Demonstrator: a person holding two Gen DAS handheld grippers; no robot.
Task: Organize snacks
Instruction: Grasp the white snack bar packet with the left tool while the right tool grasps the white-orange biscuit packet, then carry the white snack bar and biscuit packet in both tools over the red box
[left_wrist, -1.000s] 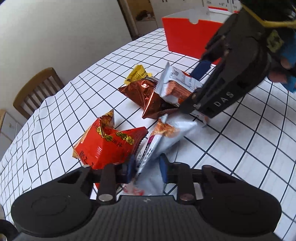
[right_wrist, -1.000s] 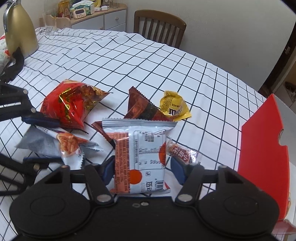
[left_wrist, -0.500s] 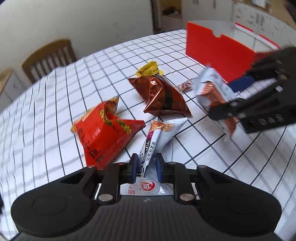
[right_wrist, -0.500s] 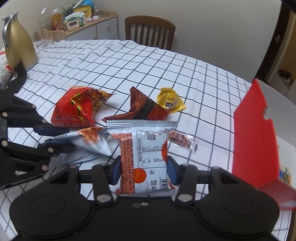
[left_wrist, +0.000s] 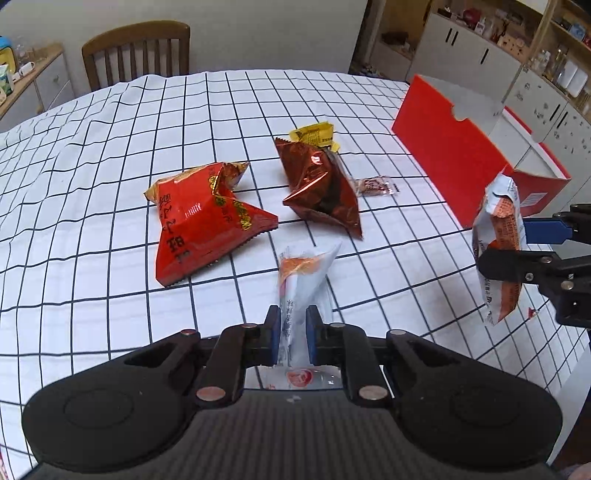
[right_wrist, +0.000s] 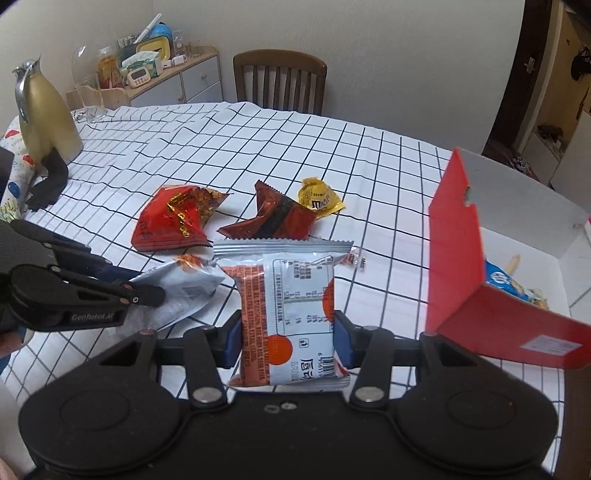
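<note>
Left wrist view: left gripper (left_wrist: 290, 334) clamps narrow silver-white foil packet (left_wrist: 306, 275); at 3 o'clock, right gripper (right_wrist: 288, 341) clamps orange-and-white biscuit pack (right_wrist: 286, 308).

right hand-held gripper (right_wrist: 288, 341) | clamps orange-white packet (right_wrist: 286, 314) | red box (right_wrist: 458, 240) beside

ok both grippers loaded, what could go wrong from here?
1. The left gripper pinches only one end of the white-and-orange packet; it could swing or slip.
2. The right gripper carries its silver-and-orange packet close to the red box; the packet may clip the upright flap.
</note>
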